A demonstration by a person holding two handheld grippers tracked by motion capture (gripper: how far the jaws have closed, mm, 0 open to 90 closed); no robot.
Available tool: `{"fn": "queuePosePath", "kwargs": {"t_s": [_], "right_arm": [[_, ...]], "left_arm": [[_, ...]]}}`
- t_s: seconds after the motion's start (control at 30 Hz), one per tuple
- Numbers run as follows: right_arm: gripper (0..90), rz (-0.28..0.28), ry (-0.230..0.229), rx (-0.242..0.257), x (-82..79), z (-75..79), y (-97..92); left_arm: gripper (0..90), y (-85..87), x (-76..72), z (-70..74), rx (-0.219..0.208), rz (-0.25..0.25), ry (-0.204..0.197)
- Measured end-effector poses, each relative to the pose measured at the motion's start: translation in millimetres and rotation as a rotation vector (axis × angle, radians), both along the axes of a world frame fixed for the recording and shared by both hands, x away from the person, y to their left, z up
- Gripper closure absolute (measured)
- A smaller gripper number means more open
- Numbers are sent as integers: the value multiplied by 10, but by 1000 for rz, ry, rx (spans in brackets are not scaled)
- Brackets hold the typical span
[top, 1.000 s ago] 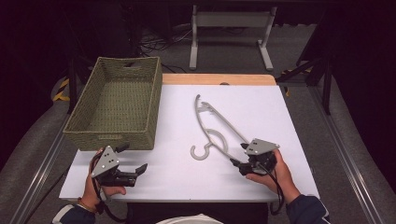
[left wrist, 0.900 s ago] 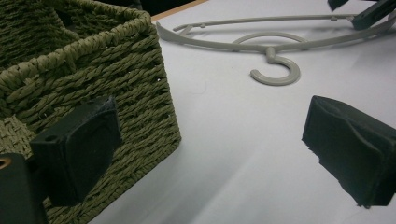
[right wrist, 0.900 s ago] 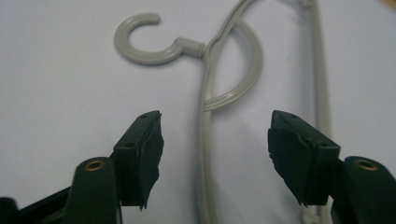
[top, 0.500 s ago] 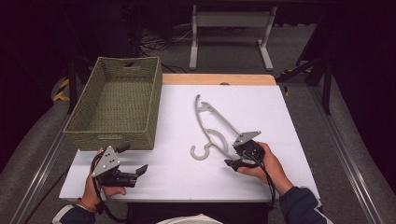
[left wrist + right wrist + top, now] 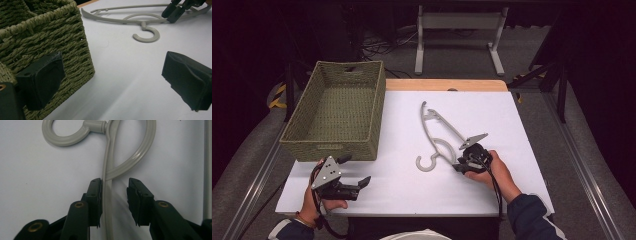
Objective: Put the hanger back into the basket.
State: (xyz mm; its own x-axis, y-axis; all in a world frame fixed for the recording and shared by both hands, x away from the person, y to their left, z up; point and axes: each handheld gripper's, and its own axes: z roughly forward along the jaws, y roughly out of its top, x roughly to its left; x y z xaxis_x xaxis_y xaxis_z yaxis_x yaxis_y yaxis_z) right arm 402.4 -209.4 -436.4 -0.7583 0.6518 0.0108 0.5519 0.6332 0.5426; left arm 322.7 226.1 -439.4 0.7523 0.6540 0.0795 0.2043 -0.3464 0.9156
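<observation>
Left tool near front-left table corner, jaws wide apart, holding nothing, just in front of woven basket. Right tool right of centre, jaws apart astride grey hanger arm, one jaw touching. Hanger flat mid-table, hook toward front edge. Basket at left edge.

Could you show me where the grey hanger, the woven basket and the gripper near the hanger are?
hanger [image 5: 443, 145], high view, on the loop above its hook.
basket [image 5: 335, 149], high view, on its near wall.
right gripper [image 5: 114, 188], right gripper view, midway between its fingertips, which straddle the hanger's bar.
</observation>
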Motion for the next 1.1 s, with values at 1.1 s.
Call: {"fn": "queuePosePath", "kwargs": {"t_s": [1.1], "right_arm": [[827,37,33,228,224,147,-78]], "left_arm": [[59,-103,15,-18,17,-36,13]]}}
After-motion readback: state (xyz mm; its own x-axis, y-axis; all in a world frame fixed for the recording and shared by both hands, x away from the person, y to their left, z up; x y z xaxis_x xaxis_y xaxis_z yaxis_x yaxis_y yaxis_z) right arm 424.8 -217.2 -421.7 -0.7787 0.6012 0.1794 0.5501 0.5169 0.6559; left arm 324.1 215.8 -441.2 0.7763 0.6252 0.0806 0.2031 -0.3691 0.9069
